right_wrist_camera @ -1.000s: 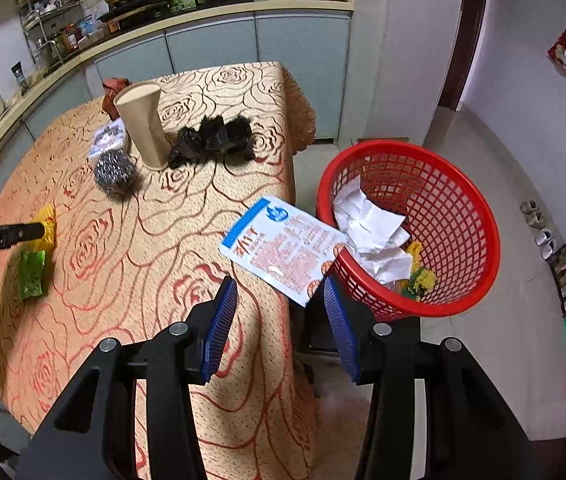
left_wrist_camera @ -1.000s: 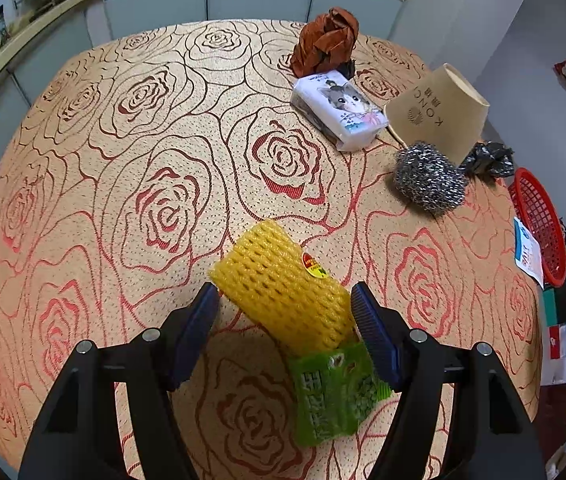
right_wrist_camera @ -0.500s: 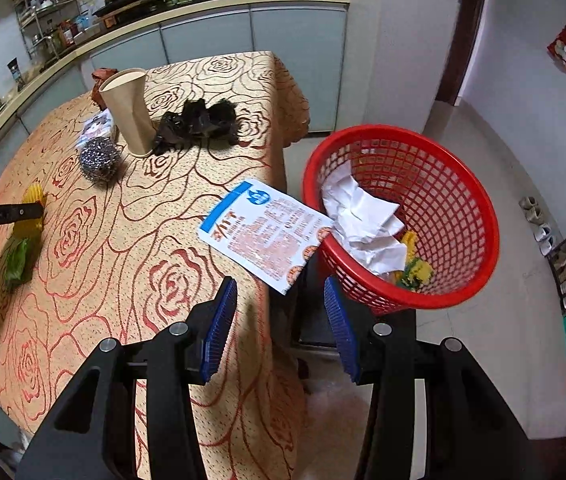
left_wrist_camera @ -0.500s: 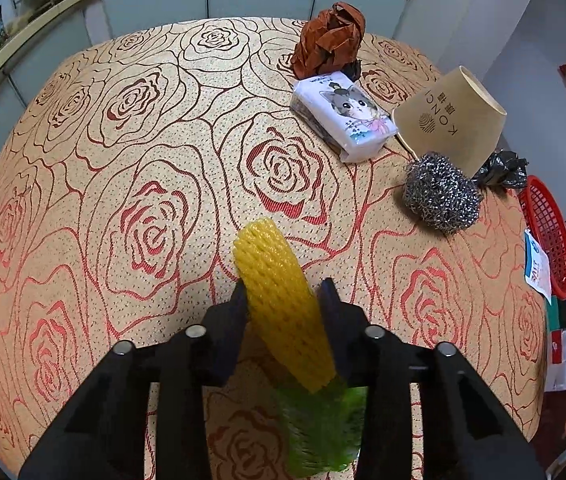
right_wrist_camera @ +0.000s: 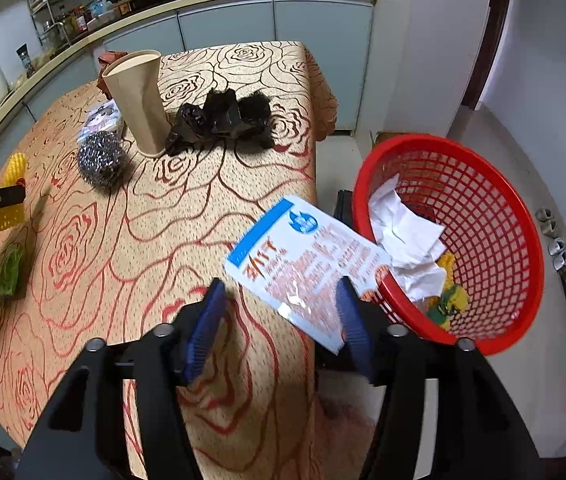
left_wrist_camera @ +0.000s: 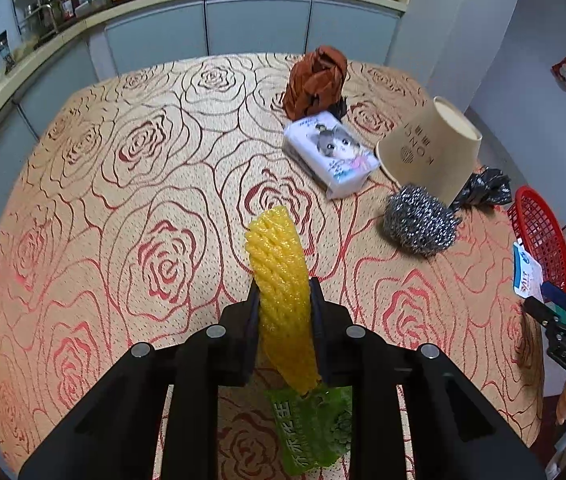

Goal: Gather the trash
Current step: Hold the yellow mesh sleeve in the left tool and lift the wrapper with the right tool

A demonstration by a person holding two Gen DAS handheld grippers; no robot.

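Observation:
My left gripper has its pads pressed on a yellow foam net and the jaws are still closing, squeezing it narrow. The net stands up above a green packet lying on the rose tablecloth. In the right wrist view the same net and green packet show at far left. My right gripper hovers over a white and blue packet at the table's edge; its jaws are opening and do not touch it. A red basket beside the table holds crumpled paper.
An upturned paper cup, a steel scourer, a tissue pack and a crumpled brown bag sit on the far side. A black plastic bag lies near the cup. Kitchen cabinets run behind the table.
The left jaws came together on the yellow net, squeezing it thin and upright. The right gripper moved closer to the white and blue packet and its jaws spread wider.

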